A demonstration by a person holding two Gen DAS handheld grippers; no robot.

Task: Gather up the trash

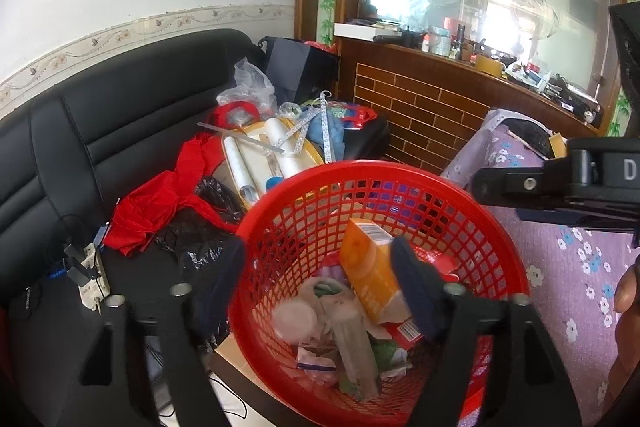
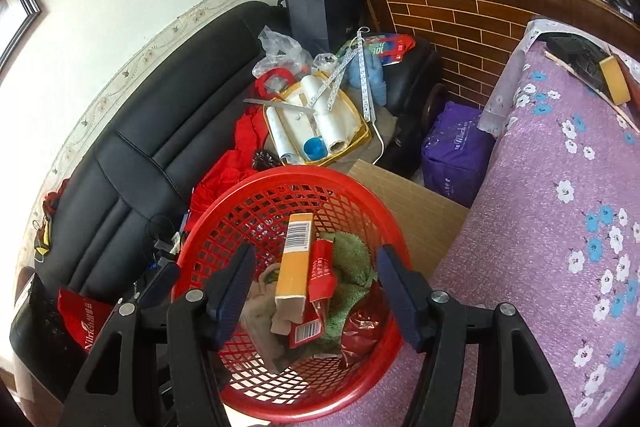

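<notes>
A red mesh basket [image 1: 492, 227] [image 2: 240, 199] stands at the edge of the purple flowered table. In it lie an orange carton [image 1: 370, 267] [image 2: 296, 263], a red packet [image 2: 320, 275], a green cloth [image 2: 352, 267], a beige rag [image 2: 260, 311] and several wrappers [image 1: 352, 355]. My left gripper [image 1: 320, 287] is open and empty, its fingers straddling the basket's near left rim. My right gripper [image 2: 316, 291] is open and empty just above the basket, the trash between its fingers. The right gripper's body [image 1: 560, 183] shows at the right of the left wrist view.
A black sofa [image 1: 100, 131] [image 2: 132, 147] behind the basket holds red cloth [image 1: 160, 203], a yellow tray with white rolls [image 2: 316, 123], plastic bags and a power strip [image 1: 90, 275]. The purple flowered table [image 2: 560, 227] is right. A purple bag [image 2: 456, 155] and cardboard [image 2: 420, 211] sit on the floor.
</notes>
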